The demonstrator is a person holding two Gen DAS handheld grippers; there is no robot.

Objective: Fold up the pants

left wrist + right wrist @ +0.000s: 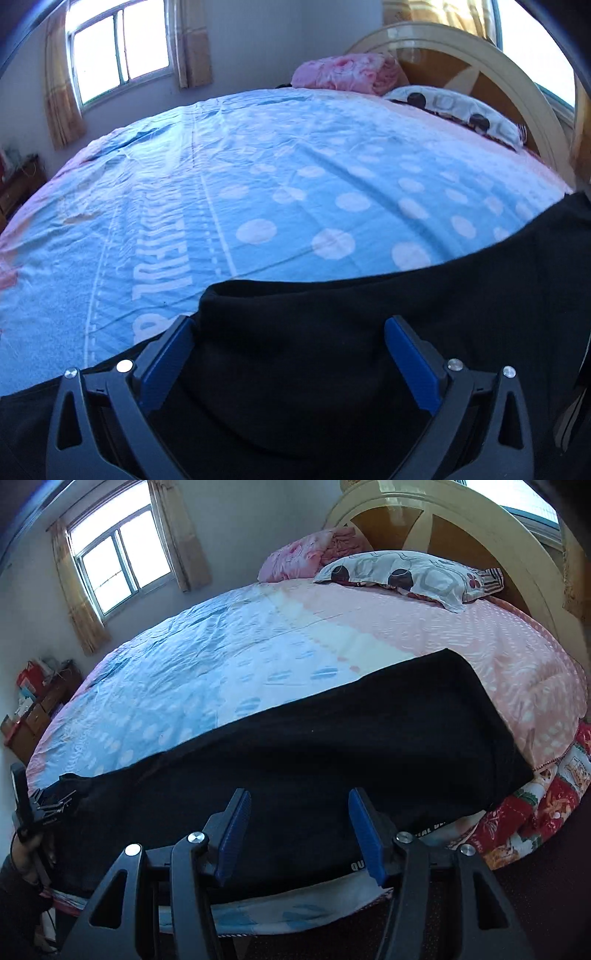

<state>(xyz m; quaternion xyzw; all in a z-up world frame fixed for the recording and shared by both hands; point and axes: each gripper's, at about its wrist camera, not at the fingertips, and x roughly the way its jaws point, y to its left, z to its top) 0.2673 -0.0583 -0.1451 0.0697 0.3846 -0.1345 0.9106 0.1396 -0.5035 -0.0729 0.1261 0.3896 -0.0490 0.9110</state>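
Black pants (332, 720) lie stretched flat along the near edge of the bed, with small white lettering at their near hem. My right gripper (299, 795) hovers over their middle, jaws apart, blue pads (236, 834) clear of the cloth. In the left wrist view the pants (480, 280) fill the lower right, with one rounded end just ahead of the fingers. My left gripper (290, 323) stands wide open above that end, with cloth under it and nothing pinched. The left gripper (44, 805) also shows at the far left of the right wrist view, held by a hand (22, 860).
The bed has a blue and pink dotted sheet (258, 166), a patterned pillow (410, 574) and a folded pink blanket (306, 552) by the curved headboard (461, 528). A red floral quilt (535, 812) hangs off the right edge. A wooden dresser (33, 716) stands left, under a window (118, 561).
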